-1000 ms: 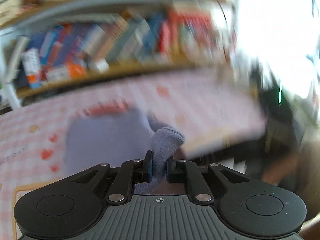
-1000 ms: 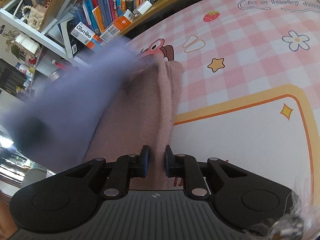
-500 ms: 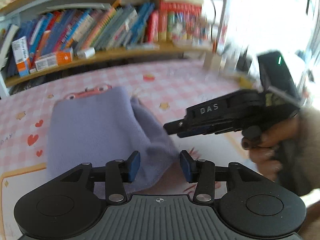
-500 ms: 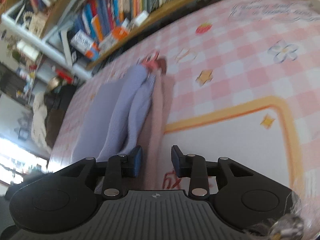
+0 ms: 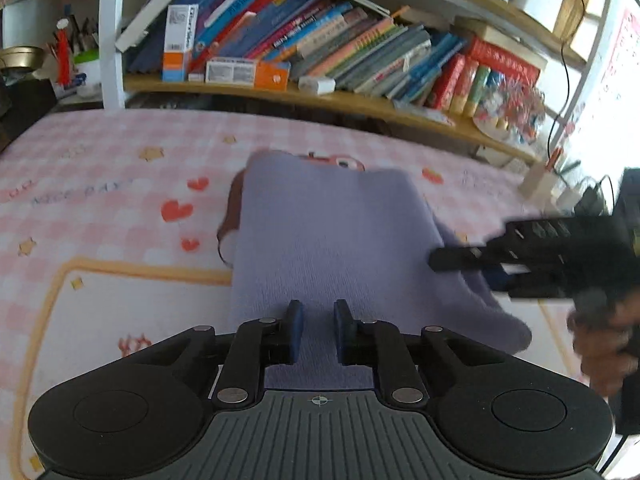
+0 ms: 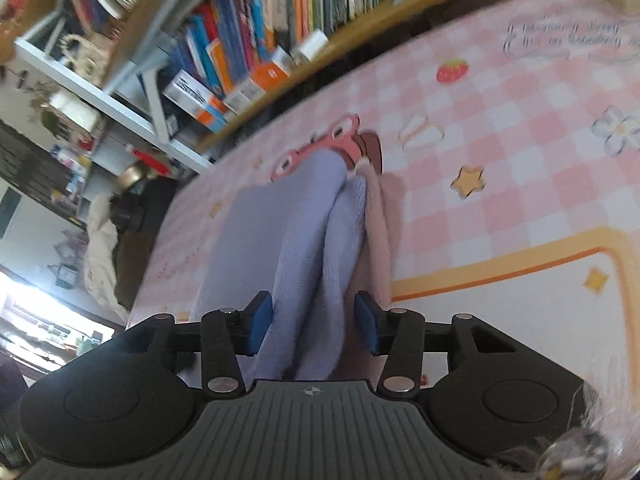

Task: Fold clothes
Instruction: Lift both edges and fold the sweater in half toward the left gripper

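A folded lilac cloth point(image 5: 332, 236) lies on the pink checked table cover, on top of a pinkish-brown cloth point(image 5: 230, 216) whose edge shows at its left. My left gripper point(image 5: 318, 330) is open and empty just above the lilac cloth's near edge. My right gripper point(image 6: 314, 320) is open, its jaws standing on either side of the lilac cloth's folded edge point(image 6: 316, 248); the pinkish cloth point(image 6: 380, 240) lies beside it. The right gripper also shows in the left wrist view point(image 5: 440, 258), at the cloth's right side.
A low shelf of books point(image 5: 320, 44) and boxes runs along the table's far edge. A white shelf post point(image 5: 112, 36) stands at the back left. A cable and small items point(image 5: 560, 176) sit at the far right. A hand point(image 5: 604, 332) holds the right gripper.
My left gripper let go of the lilac cloth and opened; the cloth now lies folded flat. My right gripper opened wider and moved onto the cloth's folded edge.
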Tool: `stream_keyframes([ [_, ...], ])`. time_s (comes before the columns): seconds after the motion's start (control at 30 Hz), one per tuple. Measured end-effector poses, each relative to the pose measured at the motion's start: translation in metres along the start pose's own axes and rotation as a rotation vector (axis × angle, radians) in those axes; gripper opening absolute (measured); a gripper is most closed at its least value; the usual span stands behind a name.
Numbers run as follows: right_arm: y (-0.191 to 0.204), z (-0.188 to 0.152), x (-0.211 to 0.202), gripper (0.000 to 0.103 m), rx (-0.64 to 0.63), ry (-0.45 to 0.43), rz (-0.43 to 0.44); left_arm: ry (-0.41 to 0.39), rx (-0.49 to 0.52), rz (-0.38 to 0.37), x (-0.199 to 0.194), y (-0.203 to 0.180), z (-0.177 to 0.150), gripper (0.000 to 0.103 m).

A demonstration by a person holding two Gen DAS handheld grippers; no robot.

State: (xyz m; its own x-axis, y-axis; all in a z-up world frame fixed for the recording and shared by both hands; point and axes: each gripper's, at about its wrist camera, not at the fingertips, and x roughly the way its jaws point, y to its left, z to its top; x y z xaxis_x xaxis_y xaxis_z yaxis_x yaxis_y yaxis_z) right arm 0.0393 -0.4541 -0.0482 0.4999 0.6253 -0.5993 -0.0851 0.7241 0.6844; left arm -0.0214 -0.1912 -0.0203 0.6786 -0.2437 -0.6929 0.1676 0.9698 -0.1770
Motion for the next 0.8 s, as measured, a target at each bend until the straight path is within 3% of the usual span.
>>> stream_keyframes([
  [0.07,0.011,0.000,0.005,0.017,-0.050,-0.002,-0.023,0.007,-0.002,-0.007,0.004,-0.001,-0.006,0.015],
  [0.13,0.028,-0.002,-0.006,0.015,-0.153,-0.031,0.007,0.016,-0.003,-0.013,0.004,0.000,-0.008,0.015],
  [0.23,0.045,-0.014,-0.038,0.014,-0.288,-0.118,0.136,0.029,-0.015,-0.025,0.002,0.006,-0.008,0.015],
  [0.33,0.030,-0.018,-0.029,0.014,-0.261,-0.097,0.026,0.040,0.000,-0.020,0.006,0.002,-0.010,0.015],
  [0.47,-0.001,-0.015,-0.004,0.016,-0.176,-0.049,-0.065,0.035,0.046,-0.003,0.006,-0.006,-0.012,0.020],
  [0.53,0.002,-0.015,-0.011,0.020,-0.199,-0.064,-0.069,0.026,0.023,-0.009,0.003,-0.003,-0.012,0.020],
  [0.6,0.005,-0.014,-0.018,0.031,-0.223,-0.081,-0.076,0.002,-0.002,-0.013,-0.004,-0.002,-0.010,0.021],
  [0.8,0.006,-0.008,-0.018,0.034,-0.208,-0.056,-0.047,-0.082,-0.036,-0.031,-0.021,0.003,0.000,0.021],
])
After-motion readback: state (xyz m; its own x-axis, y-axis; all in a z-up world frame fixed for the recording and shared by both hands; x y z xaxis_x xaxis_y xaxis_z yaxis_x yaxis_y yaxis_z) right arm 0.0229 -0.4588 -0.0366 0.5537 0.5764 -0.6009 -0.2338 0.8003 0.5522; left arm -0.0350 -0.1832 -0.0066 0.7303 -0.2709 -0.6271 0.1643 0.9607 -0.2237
